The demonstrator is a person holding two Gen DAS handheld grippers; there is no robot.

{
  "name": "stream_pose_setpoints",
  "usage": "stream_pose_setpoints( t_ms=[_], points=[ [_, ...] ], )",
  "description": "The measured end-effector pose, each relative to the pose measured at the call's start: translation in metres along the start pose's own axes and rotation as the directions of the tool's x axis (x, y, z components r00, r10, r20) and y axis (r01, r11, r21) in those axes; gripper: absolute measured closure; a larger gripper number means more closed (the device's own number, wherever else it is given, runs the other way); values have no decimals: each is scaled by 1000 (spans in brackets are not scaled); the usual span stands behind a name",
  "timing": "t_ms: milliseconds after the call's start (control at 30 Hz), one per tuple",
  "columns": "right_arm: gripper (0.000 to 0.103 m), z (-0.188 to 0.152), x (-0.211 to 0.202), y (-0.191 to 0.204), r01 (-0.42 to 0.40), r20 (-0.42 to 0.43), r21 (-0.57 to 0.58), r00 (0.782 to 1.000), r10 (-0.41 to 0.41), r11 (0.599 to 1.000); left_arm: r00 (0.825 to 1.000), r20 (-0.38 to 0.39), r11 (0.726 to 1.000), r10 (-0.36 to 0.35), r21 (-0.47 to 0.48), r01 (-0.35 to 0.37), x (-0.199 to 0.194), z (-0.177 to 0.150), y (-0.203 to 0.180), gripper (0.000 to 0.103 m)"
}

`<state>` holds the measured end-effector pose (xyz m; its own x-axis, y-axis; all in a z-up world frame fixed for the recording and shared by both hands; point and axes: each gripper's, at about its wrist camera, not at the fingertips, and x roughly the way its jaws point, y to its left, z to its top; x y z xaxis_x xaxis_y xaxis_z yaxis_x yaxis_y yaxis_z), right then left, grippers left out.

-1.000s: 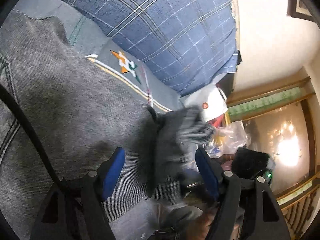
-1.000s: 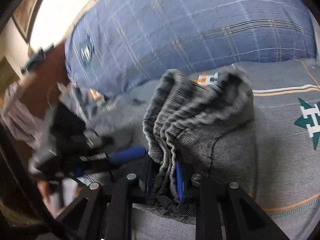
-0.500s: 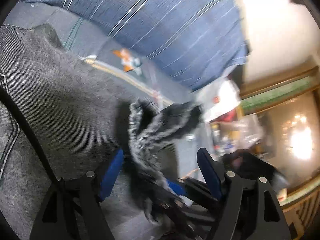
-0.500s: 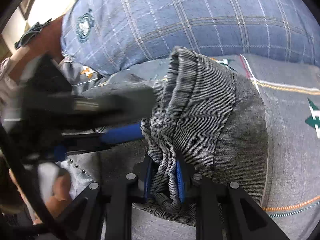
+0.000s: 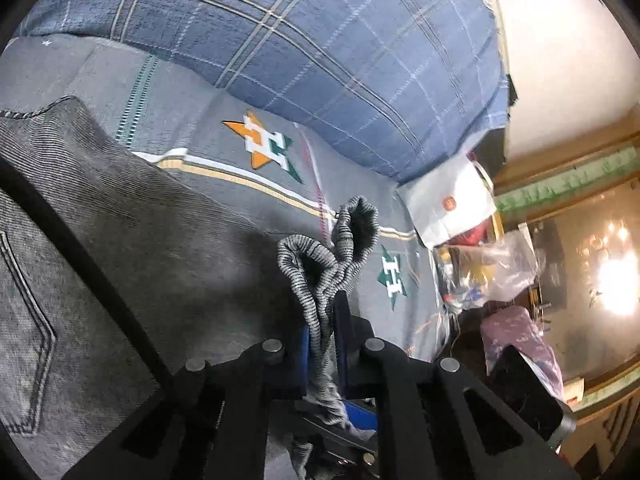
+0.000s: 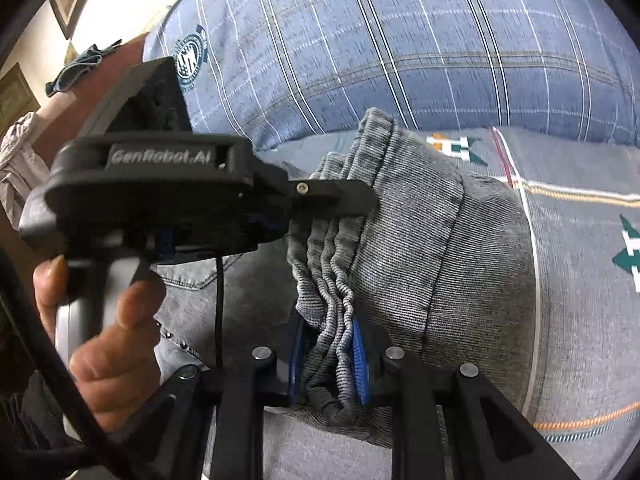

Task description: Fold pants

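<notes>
Both grippers pinching the gathered waistband of the pants on the bed

The left gripper (image 5: 324, 344) is closing, its jaws already pressing the ribbed waistband (image 5: 320, 268); the right gripper (image 6: 326, 364) is clamped on the same bunched band just beside it. The grey pants (image 6: 436, 264) trail away across the bed (image 5: 224, 176), so lifting should let the legs hang below both grips.

left wrist: close, angled down | right wrist: same | shared: pants (image 5: 120, 240), bedsheet (image 6: 580, 280)
</notes>
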<state>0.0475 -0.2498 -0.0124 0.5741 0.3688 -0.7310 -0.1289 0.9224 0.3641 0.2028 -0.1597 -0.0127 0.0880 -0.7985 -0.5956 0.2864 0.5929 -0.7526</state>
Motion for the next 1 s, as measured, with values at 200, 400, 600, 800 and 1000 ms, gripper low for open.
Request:
stream_pose_setpoints(
  t_ms=[200,400,600,800,1000],
  points=[
    [77,-5,28,-2,22,-87,31,996,-20,999,998,-39,995,44,-92,-47,15,-6,44,93],
    [67,-1,12,23,-4,5,-53,1000,5,999,997,24,997,79,-27,-78,-7,1,32,93],
    [62,0,-9,11,-77,61,9,995,76,997,998,-12,989,62,-134,-63,0,2,61,80],
    [62,8,-37,-31,-41,147,135,989,21,990,996,36,992,77,-107,-73,-26,1,54,56],
    [62,4,-31,-53,96,90,205,989,-117,974,981,2,981,192,0,-192,-3,-15,34,56]
  ],
)
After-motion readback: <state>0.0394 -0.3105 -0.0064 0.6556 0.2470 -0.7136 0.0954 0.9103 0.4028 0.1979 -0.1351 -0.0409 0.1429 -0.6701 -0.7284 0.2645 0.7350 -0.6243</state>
